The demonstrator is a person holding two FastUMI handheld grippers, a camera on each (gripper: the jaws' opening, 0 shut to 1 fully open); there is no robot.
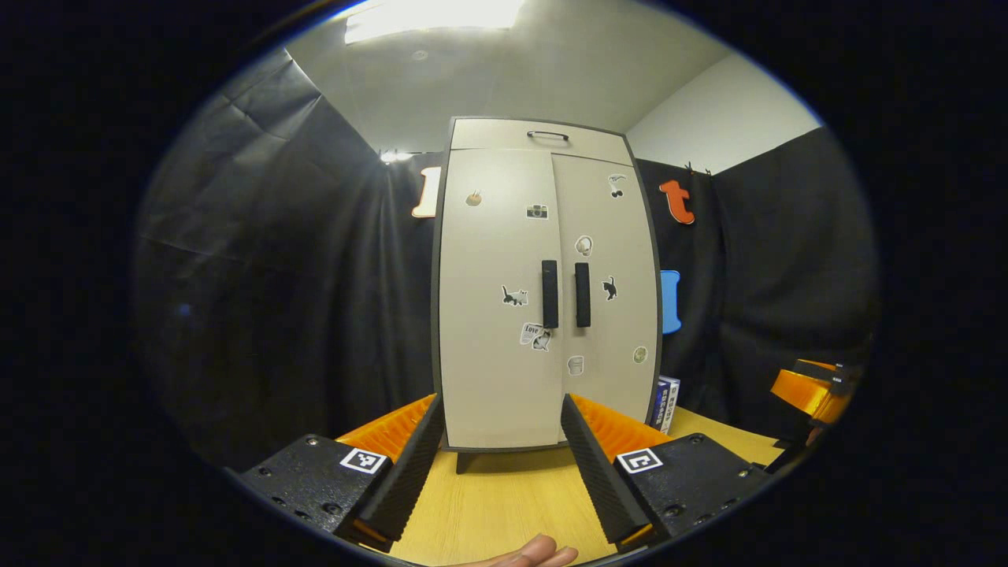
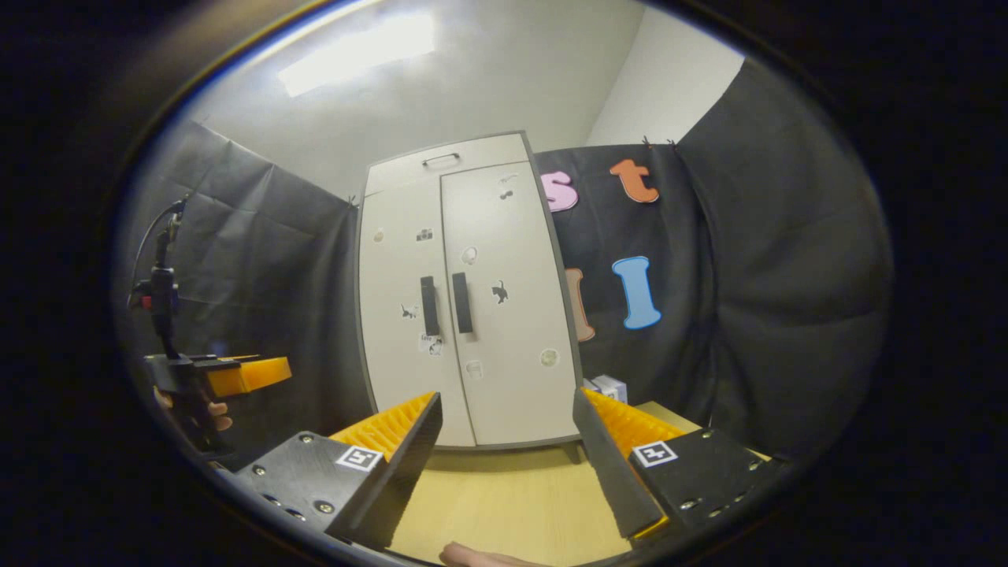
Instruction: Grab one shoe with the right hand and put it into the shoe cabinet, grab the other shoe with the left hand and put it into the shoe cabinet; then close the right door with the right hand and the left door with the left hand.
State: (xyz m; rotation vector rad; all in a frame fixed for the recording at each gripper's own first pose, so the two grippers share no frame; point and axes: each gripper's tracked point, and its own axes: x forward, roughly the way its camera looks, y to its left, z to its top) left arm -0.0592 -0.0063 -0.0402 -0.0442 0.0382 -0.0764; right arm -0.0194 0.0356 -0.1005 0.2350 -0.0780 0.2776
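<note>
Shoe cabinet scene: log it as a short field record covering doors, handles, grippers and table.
cabinet: shoe cabinet upright on the wooden table
doors: both closed
handles: two dark vertical handles side by side at the centre seam
shoes: none in view
left gripper: open, holding nothing
right gripper: open, holding nothing

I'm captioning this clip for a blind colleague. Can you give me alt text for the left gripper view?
A pale two-door cabinet stands on a wooden table, both doors shut, small stickers around its two dark handles. The left gripper is open and empty in front of it, and the right gripper shows at the right edge.
</note>
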